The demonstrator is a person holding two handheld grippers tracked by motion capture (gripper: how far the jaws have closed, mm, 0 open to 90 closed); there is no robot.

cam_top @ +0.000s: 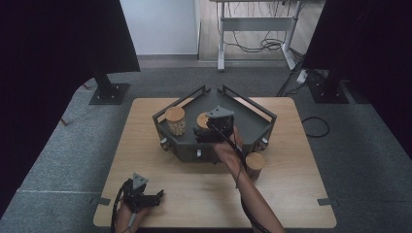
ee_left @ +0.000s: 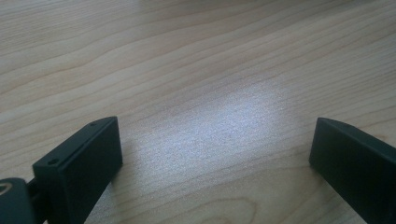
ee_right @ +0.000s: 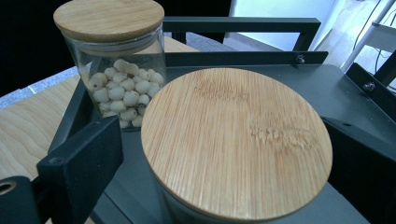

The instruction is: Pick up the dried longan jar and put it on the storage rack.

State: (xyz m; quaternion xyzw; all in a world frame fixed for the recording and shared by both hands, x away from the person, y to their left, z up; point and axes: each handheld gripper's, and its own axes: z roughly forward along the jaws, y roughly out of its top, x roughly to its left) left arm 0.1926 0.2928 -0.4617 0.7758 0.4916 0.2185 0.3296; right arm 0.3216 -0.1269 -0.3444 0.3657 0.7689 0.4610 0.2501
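A dark grey angular tray sits at the middle of the wooden table. Inside it stands a glass jar of pale round seeds with a bamboo lid. Beside that is a second bamboo-lidded jar. My right gripper reaches into the tray around this second jar. In the right gripper view its jaws stand either side of the jar's lid with a gap at the left jaw, so the right gripper is open. The seed jar stands behind at the left. My left gripper rests open near the table's front left; between its jaws is bare wood.
A third bamboo-lidded jar stands on the table just outside the tray's front right, close to my right forearm. The tray has raised rails along its back edges. Black stands and cables lie on the floor beyond the table.
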